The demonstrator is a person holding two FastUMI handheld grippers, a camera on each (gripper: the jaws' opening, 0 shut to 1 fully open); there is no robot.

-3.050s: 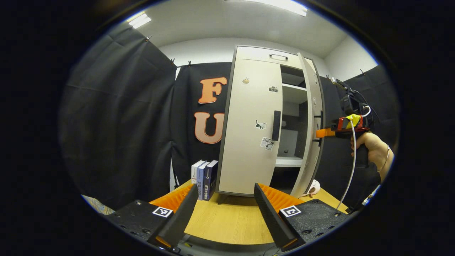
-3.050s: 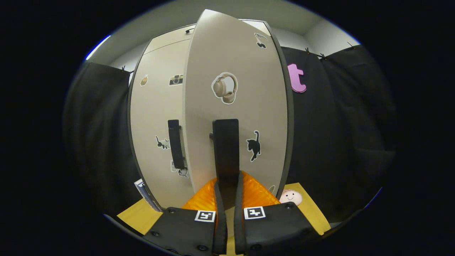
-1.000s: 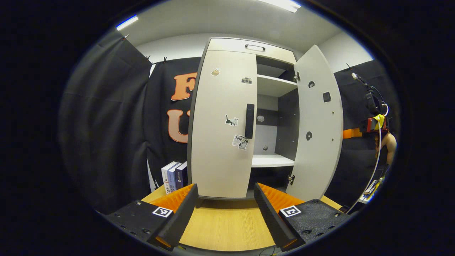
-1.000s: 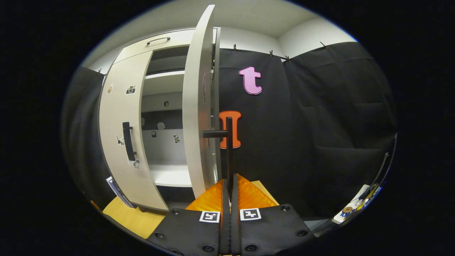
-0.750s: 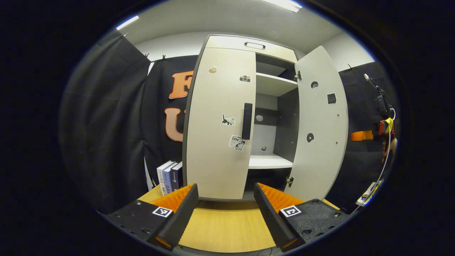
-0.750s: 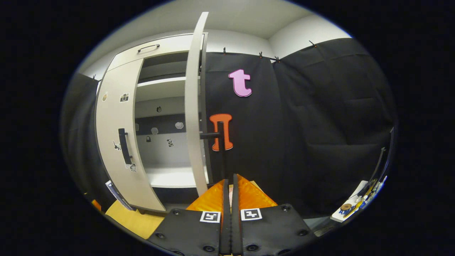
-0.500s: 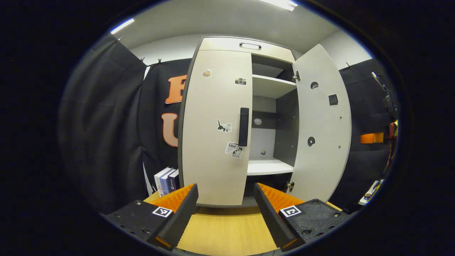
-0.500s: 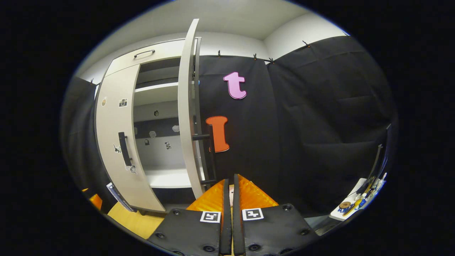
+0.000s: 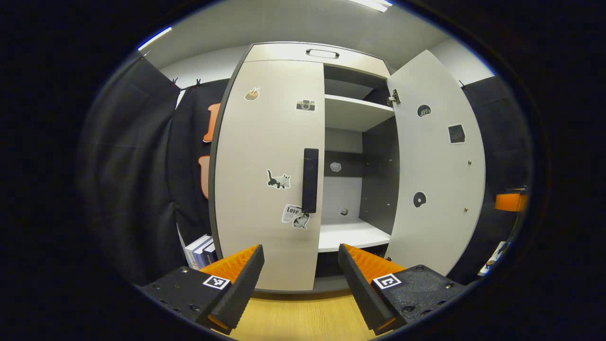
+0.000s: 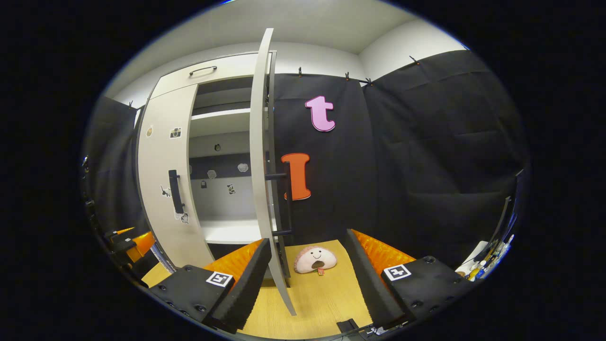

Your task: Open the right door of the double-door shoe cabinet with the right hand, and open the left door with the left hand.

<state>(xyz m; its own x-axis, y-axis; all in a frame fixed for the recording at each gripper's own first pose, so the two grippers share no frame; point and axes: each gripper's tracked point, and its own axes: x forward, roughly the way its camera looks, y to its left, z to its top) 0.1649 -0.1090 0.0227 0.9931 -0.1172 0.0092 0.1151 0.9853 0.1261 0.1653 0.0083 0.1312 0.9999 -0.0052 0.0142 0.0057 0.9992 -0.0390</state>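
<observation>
Left gripper view: right door point(image 9: 438, 161) swung wide, job half done; left door point(image 9: 267, 170) shut, handle point(image 9: 310, 180) ahead of the spread, empty left gripper point(image 9: 298, 279); right gripper point(image 10: 307, 279) agape, empty too

Our right gripper point(image 10: 305, 284) now stands spread and clear of the right door's handle point(image 10: 286, 199), which it clamped a second ago. Our left gripper point(image 9: 297, 289) is closer to the left door point(image 9: 265, 175) than before.

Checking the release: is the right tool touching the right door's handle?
Apart. In the right gripper view, the right tool is open, and the handle stands beyond its fingers with table between.
</observation>
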